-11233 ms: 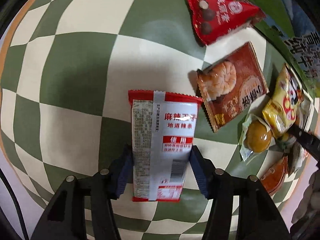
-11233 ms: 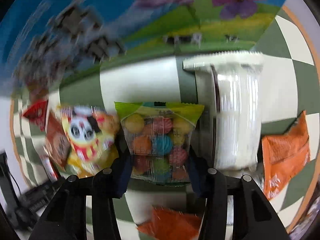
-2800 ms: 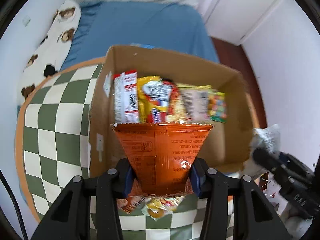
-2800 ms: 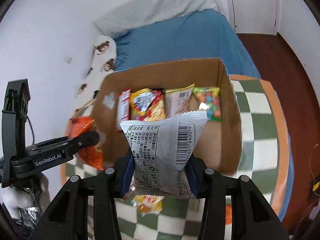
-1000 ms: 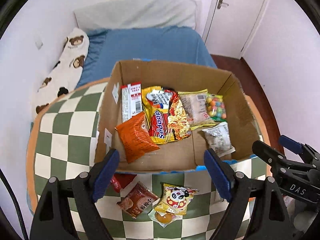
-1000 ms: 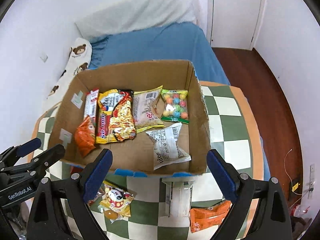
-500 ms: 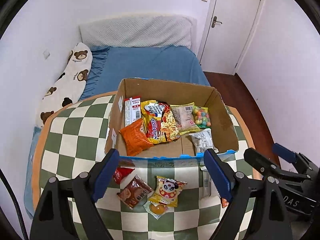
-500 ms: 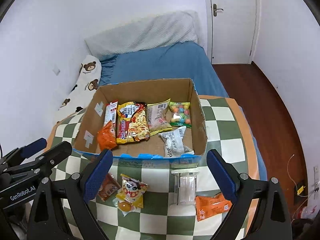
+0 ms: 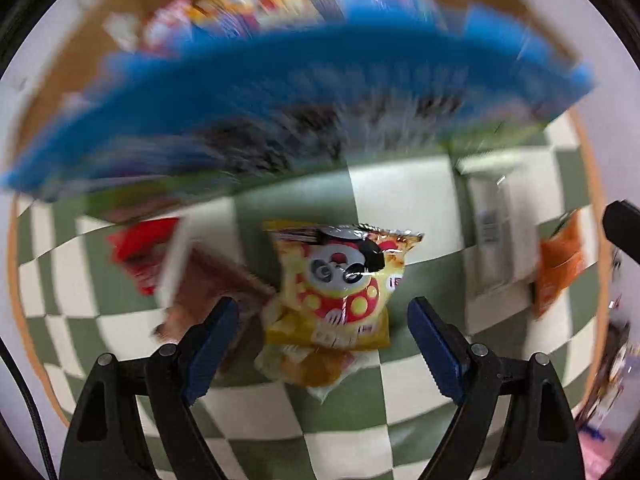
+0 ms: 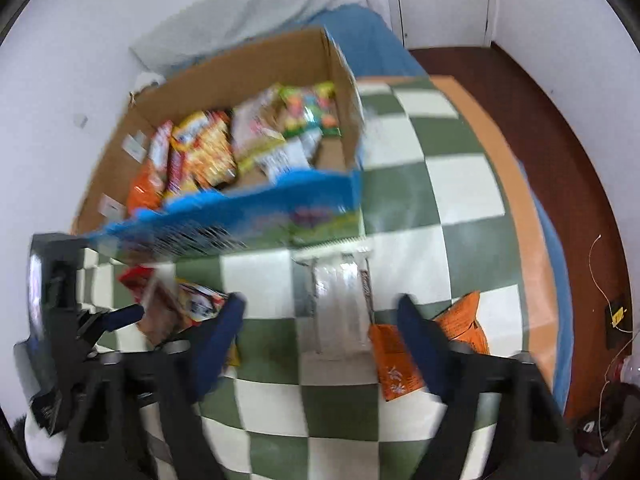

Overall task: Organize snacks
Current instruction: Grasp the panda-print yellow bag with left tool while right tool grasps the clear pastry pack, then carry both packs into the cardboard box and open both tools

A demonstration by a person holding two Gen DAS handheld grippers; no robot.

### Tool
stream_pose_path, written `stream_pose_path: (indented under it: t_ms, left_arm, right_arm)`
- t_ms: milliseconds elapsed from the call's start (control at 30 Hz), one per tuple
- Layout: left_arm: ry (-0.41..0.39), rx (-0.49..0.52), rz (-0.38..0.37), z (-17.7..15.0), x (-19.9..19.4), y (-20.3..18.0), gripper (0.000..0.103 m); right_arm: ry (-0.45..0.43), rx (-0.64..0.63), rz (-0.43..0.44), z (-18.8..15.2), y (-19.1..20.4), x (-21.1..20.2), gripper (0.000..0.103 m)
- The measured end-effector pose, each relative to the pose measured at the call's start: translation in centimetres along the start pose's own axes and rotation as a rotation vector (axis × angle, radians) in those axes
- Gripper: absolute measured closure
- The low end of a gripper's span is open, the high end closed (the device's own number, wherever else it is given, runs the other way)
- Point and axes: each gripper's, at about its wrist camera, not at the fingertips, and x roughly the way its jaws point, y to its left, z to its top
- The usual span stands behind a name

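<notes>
Evidently the yellow panda snack bag (image 9: pixel 340 284) lies flat on the checkered tablecloth (image 9: pixel 400 392) just before the cardboard box (image 10: pixel 248 68), framed by the wide, empty left gripper (image 9: pixel 320 344); right gripper (image 10: pixel 320 328), jaws just closing, straddles the clear packet (image 10: pixel 340 300) untouched; orange packet (image 10: pixel 396 360) crowds its right, toward the cloth's edge.

White walls (image 10: pixel 60 60), blue bed (image 10: pixel 372 48), dark wood floor (image 10: pixel 560 92) — daylight.
</notes>
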Motion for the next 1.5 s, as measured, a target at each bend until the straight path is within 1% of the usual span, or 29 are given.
stream_pose_path:
  t_ms: [33, 67, 100, 133, 200, 233, 267, 300, 333, 367, 400, 433, 533, 600, 733, 800, 867, 900, 933, 1000, 1067, 1100, 1133, 1200, 1233, 1300, 1400, 1500]
  left_arm:
    - [0.009, 0.004, 0.005, 0.3, 0.8, -0.2, 0.017]
    - [0.011, 0.007, 0.003, 0.7, 1.5, -0.5, 0.02]
    - [0.005, 0.006, 0.004, 0.9, 1.8, -0.6, 0.024]
    - [-0.009, 0.005, 0.017, 1.1, 2.0, -0.8, 0.033]
    - [-0.024, 0.001, 0.024, 1.3, 2.1, -1.1, 0.037]
    - [-0.024, -0.011, 0.018, 1.3, 2.0, -1.1, 0.041]
    - [-0.025, -0.029, 0.012, 1.1, 1.8, -1.0, 0.042]
    - [-0.024, -0.045, 0.009, 0.8, 1.7, -1.0, 0.042]
    - [-0.02, -0.062, 0.004, 0.6, 1.7, -0.9, 0.043]
    - [-0.011, -0.092, -0.007, 0.1, 1.6, -0.6, 0.044]
    - [-0.004, -0.11, -0.017, -0.3, 1.7, -0.4, 0.044]
    - [0.008, -0.126, -0.029, -0.9, 1.7, -0.2, 0.044]
    - [0.049, -0.188, -0.072, -3.0, 2.1, 0.4, 0.044]
    - [0.077, -0.215, -0.097, -4.8, 2.4, 0.5, 0.044]
    - [0.128, -0.22, -0.14, -7.7, 3.1, 0.0, 0.044]
    - [0.157, -0.201, -0.157, -8.6, 3.8, -0.6, 0.041]
    - [0.199, -0.184, -0.177, -9.0, 5.0, -1.0, 0.041]
    - [0.209, -0.176, -0.17, -9.3, 5.5, -1.2, 0.041]
    - [0.203, -0.168, -0.162, -9.5, 5.7, -1.3, 0.041]
    - [0.194, -0.147, -0.142, -9.8, 5.8, -1.7, 0.041]
    - [0.189, -0.14, -0.131, -9.3, 5.7, -3.0, 0.042]
    - [0.182, -0.143, -0.127, -9.4, 5.5, -3.1, 0.043]
    - [0.175, -0.141, -0.122, -9.6, 5.4, -3.3, 0.049]
    - [0.161, -0.144, -0.119, -9.6, 4.7, -3.4, 0.052]
    - [0.157, -0.145, -0.122, -9.6, 4.4, -3.4, 0.056]
    - [0.145, -0.152, -0.131, -9.6, 3.6, -2.8, 0.057]
    - [0.107, -0.154, -0.147, -9.6, 1.5, -2.5, 0.058]
    - [0.073, -0.17, -0.206, -9.2, -1.4, -2.0, 0.058]
  right_arm:
    - [0.013, 0.006, 0.011, 0.0, -0.4, 1.0, 0.03]
    - [0.029, 0.007, 0.01, 0.2, -0.6, 2.3, 0.03]
    - [0.048, 0.005, 0.005, 0.3, -0.8, 3.5, 0.03]
    - [0.064, 0.006, 0.008, 0.5, -0.8, 4.5, 0.03]
    - [0.101, 0.009, 0.021, 0.8, -0.9, 6.4, 0.03]
    - [0.116, 0.007, 0.027, 0.9, -0.9, 7.4, 0.03]
    - [0.132, 0.0, 0.037, 1.0, -0.8, 8.2, 0.03]
    - [0.156, -0.003, 0.036, 1.0, -0.7, 9.1, 0.03]
    - [0.166, -0.001, 0.032, 0.9, -0.7, 9.7, 0.033]
    - [0.176, -0.01, 0.025, 0.8, -0.5, 10.1, 0.042]
    - [0.182, -0.037, -0.005, 0.5, -0.3, 10.5, 0.046]
    - [0.183, -0.055, -0.016, 0.1, -0.2, 10.6, 0.051]
    - [0.224, -0.085, -0.015, -1.7, 0.0, 10.5, 0.052]
    - [0.263, -0.101, -0.009, -3.7, -0.3, 10.1, 0.052]
    - [0.343, -0.102, 0.001, -7.7, -1.0, 9.7, 0.052]
    - [0.365, -0.09, 0.009, -9.3, -1.5, 9.6, 0.052]
    - [0.369, -0.068, 0.018, -10.0, -1.8, 9.7, 0.051]
    - [0.372, -0.046, 0.021, -10.2, -2.1, 9.9, 0.049]
    - [0.377, -0.019, 0.021, -10.4, -2.5, 10.2, 0.043]
    - [0.387, 0.007, 0.025, -10.6, -3.0, 10.7, 0.042]
    - [0.386, 0.002, 0.016, -10.9, -3.0, 10.9, 0.042]
    - [0.382, -0.004, 0.011, -11.0, -3.0, 10.9, 0.042]
    - [0.374, -0.02, 0.002, -11.1, -2.8, 11.0, 0.043]
    - [0.359, -0.038, -0.007, -11.6, -2.3, 10.9, 0.045]
    - [0.35, -0.044, -0.011, -11.7, -2.2, 10.8, 0.045]
    - [0.332, -0.048, -0.009, -11.8, -2.1, 10.2, 0.045]
    - [0.301, -0.03, 0.039, -11.2, -2.1, 8.3, 0.046]
    - [0.266, -0.013, 0.103, -10.6, -1.4, 5.8, 0.046]
